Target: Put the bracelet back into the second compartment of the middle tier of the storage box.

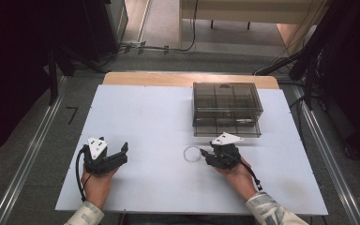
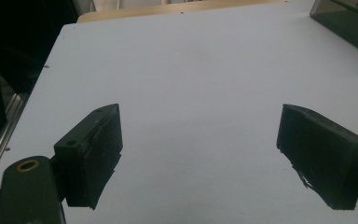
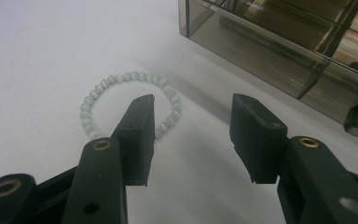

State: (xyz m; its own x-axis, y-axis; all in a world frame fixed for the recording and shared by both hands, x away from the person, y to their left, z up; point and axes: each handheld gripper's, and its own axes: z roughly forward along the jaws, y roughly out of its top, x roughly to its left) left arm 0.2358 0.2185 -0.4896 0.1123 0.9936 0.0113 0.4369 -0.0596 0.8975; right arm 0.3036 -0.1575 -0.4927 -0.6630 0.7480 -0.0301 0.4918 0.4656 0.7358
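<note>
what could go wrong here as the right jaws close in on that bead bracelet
1. The right gripper stands open at the near edge of the bead bracelet, one jaw over the ring and the other outside it. A close from here may catch a single strand, or the beads may roll and slip free.
2. The bracelet lies flat on the white board, so low jaws may scrape the surface or push it.
3. The smoky drawer box stands close; a wide swing may hit it.

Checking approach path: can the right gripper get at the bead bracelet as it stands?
Probably yes. The right gripper is open right at the bead bracelet, which lies flat on the white table, nothing between them; the smoked drawer box sits off to the side.
</note>
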